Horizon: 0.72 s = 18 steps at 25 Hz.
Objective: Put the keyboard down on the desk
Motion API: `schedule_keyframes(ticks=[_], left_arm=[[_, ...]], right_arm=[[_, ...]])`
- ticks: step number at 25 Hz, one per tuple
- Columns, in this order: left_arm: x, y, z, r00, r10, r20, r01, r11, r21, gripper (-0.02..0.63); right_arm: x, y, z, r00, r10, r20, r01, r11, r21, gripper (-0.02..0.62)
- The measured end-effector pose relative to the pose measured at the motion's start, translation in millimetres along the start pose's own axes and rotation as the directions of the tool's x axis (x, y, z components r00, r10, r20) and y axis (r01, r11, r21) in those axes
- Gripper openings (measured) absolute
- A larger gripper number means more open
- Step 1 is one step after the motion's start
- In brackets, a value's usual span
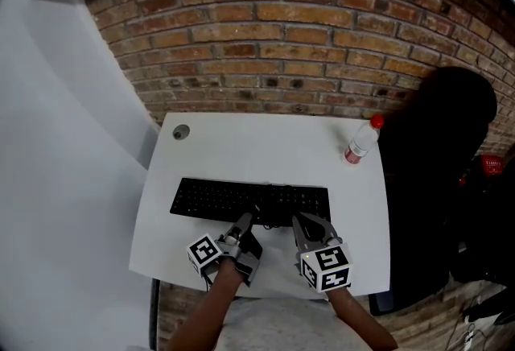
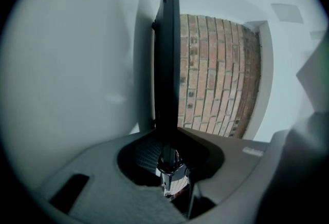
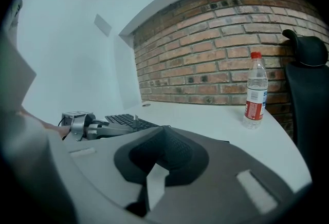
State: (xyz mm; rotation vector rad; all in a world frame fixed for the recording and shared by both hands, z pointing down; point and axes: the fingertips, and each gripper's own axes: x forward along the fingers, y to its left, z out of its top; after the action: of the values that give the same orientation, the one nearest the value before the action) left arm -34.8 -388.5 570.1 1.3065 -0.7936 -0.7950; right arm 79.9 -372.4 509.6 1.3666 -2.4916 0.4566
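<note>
Black flat plastic keyboard (image 1: pixel 233 200): lower centre, across white rectangular desk (image 1: pixel 257 148) | left gripper (image 1: pixel 246 224): clamped on its near edge | right gripper (image 1: pixel 304 222): jaws together, empty

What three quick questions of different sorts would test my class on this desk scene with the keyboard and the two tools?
1. Multiple choice: the left tool is clamped on A) a mug, B) the keyboard, C) a mouse.
2. Fill in: the bottle has a ___ cap.
3. True or false: the bottle lies on its side on the desk.
Key: 1 B; 2 red; 3 false, it stands upright.
</note>
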Motion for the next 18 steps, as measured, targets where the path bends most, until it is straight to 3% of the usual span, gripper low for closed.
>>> schedule_keyframes(ticks=[6,10,18], left_arm=[[-2,11,-5,0.999,0.042,0.012,-0.042,0.999,-0.003,0.090],[-5,17,-7,0.996,0.081,0.023,-0.080,0.997,-0.015,0.172],[-4,14,-4,0.992,0.112,0.062,-0.111,0.994,-0.017,0.256]], right_arm=[[0,-2,-4,1.000,0.015,0.001,-0.015,1.000,0.014,0.006],[1,3,-5,0.999,0.034,0.003,-0.034,0.999,0.015,0.006],[4,7,-9,0.999,0.052,0.001,-0.052,0.999,0.013,0.006]])
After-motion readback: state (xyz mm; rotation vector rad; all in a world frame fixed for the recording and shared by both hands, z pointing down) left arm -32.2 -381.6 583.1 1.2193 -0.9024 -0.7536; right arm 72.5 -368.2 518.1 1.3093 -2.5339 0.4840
